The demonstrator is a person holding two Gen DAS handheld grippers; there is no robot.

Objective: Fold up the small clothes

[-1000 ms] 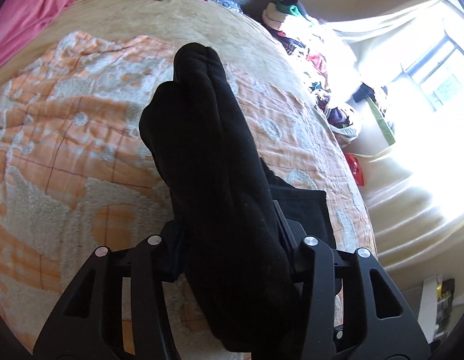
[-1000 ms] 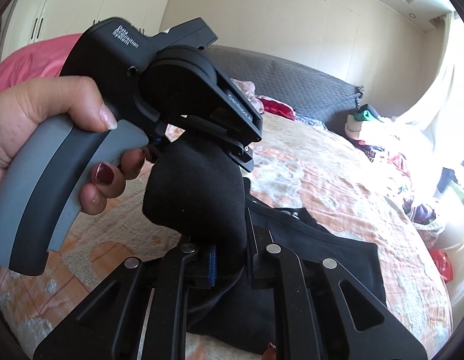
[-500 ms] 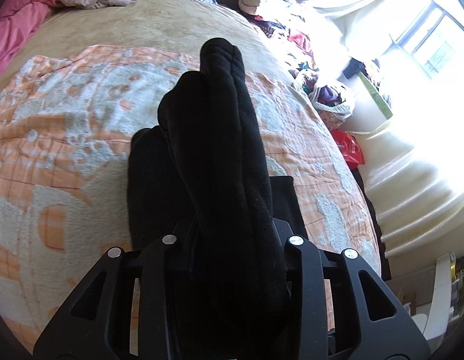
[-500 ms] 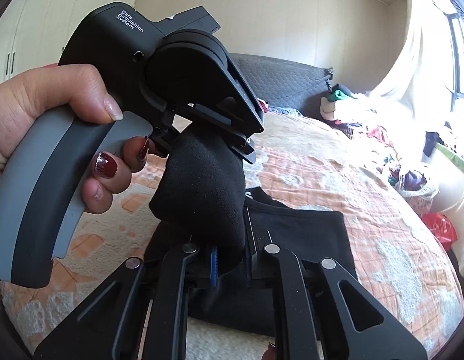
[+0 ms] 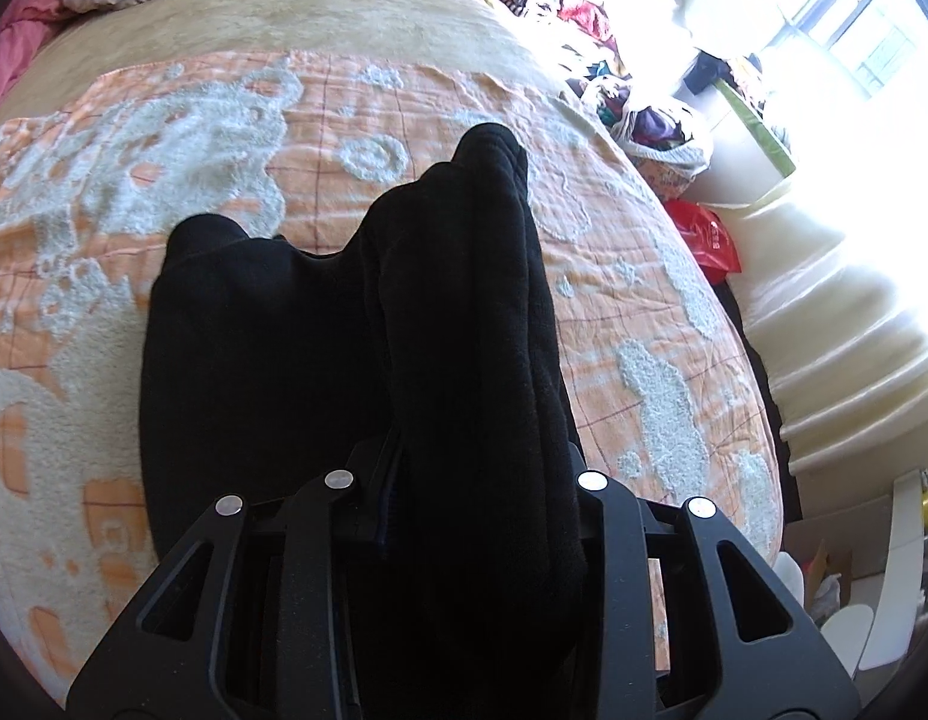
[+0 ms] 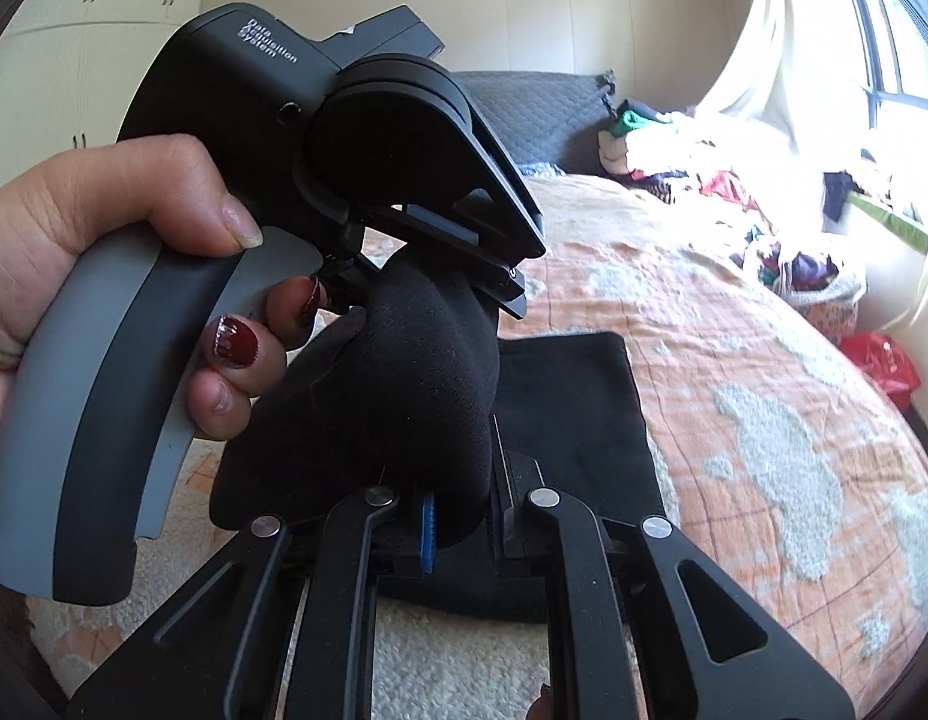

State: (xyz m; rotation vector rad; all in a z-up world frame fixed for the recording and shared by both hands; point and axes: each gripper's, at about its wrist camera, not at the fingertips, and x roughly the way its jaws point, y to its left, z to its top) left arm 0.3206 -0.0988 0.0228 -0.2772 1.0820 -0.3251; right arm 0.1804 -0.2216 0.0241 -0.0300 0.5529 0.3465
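Both grippers pinch the black garment (image 5: 464,330) above the bed (image 5: 644,312); only the right wrist view shows the hand (image 6: 92,228) holding the left gripper (image 6: 428,294), whose fingers clamp the cloth, as do the right gripper (image 6: 464,516) fingers.

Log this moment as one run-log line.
stage: mid-fold | left gripper: shut on black garment | right gripper: shut on black garment | rest of garment: flat on orange blanket

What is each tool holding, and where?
Both grip the black garment: left tool and right tool each pinch a bunched fold, lifted above the part on the bed.
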